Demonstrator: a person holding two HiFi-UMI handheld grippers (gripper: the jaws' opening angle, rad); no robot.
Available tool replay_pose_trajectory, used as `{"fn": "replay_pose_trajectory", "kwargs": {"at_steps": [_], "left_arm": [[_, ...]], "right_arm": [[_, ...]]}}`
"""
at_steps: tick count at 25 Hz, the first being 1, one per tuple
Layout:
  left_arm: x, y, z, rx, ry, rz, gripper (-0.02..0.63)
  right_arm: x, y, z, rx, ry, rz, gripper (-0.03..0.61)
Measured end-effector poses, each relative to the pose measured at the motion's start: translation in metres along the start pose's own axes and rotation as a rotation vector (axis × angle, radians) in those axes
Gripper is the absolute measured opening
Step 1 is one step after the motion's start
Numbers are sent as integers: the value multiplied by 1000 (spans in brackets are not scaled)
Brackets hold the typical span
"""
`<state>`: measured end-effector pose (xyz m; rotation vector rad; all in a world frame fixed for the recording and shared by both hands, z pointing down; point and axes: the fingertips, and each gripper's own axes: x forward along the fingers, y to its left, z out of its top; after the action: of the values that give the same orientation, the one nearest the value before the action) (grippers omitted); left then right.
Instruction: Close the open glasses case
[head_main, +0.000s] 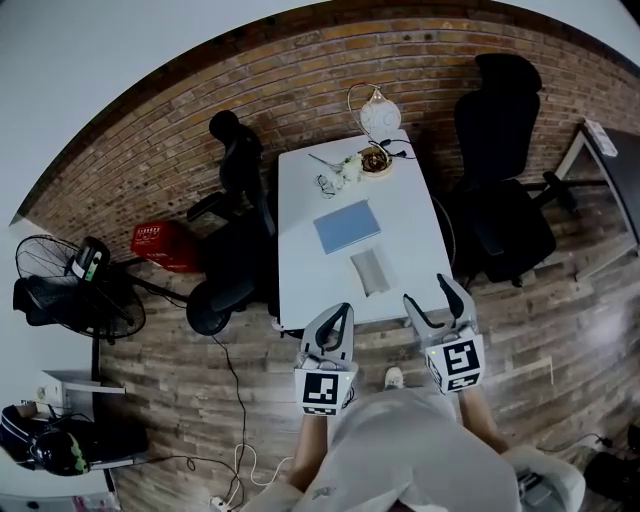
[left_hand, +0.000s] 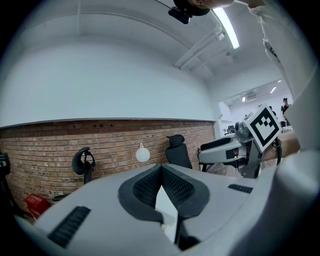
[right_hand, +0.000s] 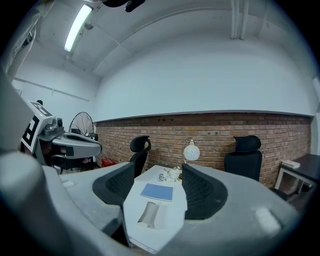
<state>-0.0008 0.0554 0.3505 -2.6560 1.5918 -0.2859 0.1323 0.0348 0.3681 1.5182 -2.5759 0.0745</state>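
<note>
Left claw (head_main: 338, 312) sits pressed together, empty, at lower centre; right claw (head_main: 428, 292) gapes, also empty. Beyond them the open glasses case (head_main: 370, 271) lies mid-desk (head_main: 300, 262). Pushing its lid unbraced would probably skid it toward the blue notebook (head_main: 347, 226).

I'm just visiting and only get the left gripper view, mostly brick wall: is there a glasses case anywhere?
Observer: Yes. The head view shows a grey glasses case lying open on the white table, near the person's end.
Operator: Anything else on that table?
Observer: A blue notebook lies just beyond the case.
Operator: Is the right gripper holding anything?
Observer: No, its jaws stand apart and empty.
</note>
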Motion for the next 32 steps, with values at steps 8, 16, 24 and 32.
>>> {"fn": "replay_pose_trajectory", "kwargs": {"at_steps": [8,16,24,32], "left_arm": [[17,-2,3,7,-9,6,5],[29,-4,3,12,-11,-11,5],[43,3,0,4,-7,-33,5],[74,18,-7,-12,14,-70,5]], "right_arm": [[15,-14,1,8,-17,18,299],[19,-22,-3,20,1,10,299],[28,-28,-5,37,9,-25,299],[54,-41,-7,24,26,-49,299]]}}
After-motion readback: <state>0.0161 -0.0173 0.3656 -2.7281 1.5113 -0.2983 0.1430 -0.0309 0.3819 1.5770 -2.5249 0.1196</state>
